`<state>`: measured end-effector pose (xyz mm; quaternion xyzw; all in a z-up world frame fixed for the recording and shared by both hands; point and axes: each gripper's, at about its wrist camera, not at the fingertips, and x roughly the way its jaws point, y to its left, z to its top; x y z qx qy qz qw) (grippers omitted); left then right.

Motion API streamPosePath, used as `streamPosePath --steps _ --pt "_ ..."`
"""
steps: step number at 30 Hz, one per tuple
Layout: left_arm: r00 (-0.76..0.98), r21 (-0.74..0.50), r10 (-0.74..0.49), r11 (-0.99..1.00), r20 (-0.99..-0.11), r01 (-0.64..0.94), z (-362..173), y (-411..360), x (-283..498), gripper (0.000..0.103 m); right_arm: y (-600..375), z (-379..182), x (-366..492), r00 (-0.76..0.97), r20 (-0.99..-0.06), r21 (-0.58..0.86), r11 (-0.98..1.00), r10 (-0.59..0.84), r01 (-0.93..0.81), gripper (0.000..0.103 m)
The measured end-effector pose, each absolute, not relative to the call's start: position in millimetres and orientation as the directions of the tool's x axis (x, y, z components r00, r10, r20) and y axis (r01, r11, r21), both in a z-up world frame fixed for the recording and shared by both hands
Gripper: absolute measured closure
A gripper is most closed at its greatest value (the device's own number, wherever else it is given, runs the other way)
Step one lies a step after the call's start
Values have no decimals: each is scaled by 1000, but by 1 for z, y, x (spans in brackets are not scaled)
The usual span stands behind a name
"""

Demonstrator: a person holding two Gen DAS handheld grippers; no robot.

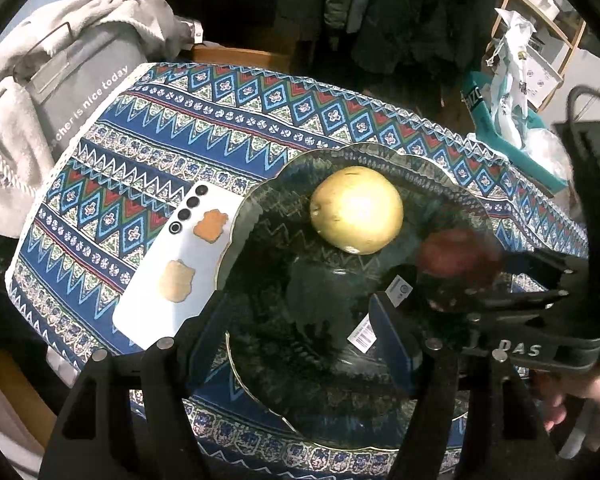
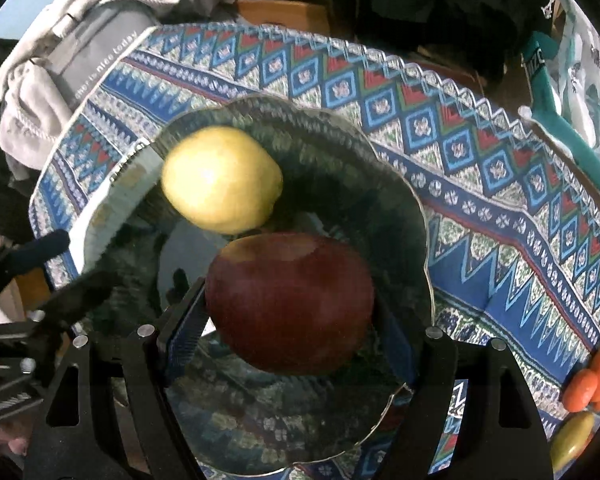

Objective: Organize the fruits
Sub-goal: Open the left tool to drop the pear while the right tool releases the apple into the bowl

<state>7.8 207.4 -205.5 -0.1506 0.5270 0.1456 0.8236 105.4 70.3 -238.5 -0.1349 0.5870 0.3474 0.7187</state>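
A dark glass plate (image 1: 260, 216) (image 2: 400, 200) with a wavy rim lies on the patterned tablecloth. A yellow pear (image 1: 356, 209) (image 2: 220, 178) rests on it. My right gripper (image 2: 290, 320) is shut on a red apple (image 2: 290, 300) just above the plate; the apple shows blurred in the left wrist view (image 1: 458, 258), held by the right gripper (image 1: 480, 280). My left gripper (image 1: 296, 328) is open and empty over the plate's near side. It also shows at the left edge of the right wrist view (image 2: 64, 272).
A white phone (image 1: 176, 268) lies on the cloth left of the plate. An orange fruit (image 2: 592, 376) and a yellow-green one (image 2: 572, 440) lie at the cloth's right edge. A grey bag with clothes (image 1: 72, 80) stands beyond the table's left. A teal bag (image 1: 512, 120) is far right.
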Motion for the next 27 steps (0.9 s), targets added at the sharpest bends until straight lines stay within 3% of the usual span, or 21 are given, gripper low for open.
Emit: streamPosePath --steps 15,18,27 --pt "470 -94 94 928 -878 -360 -170 192 3 30 47 -167 108 191 -868 248 733 458 -633 24" --pt "503 -103 91 933 -860 -345 -156 185 2 23 34 -143 105 235 -847 243 739 478 -628 24" --pt "589 -146 46 951 -807 -274 -113 152 1 23 -4 -81 88 392 -794 141 769 464 -624 24"
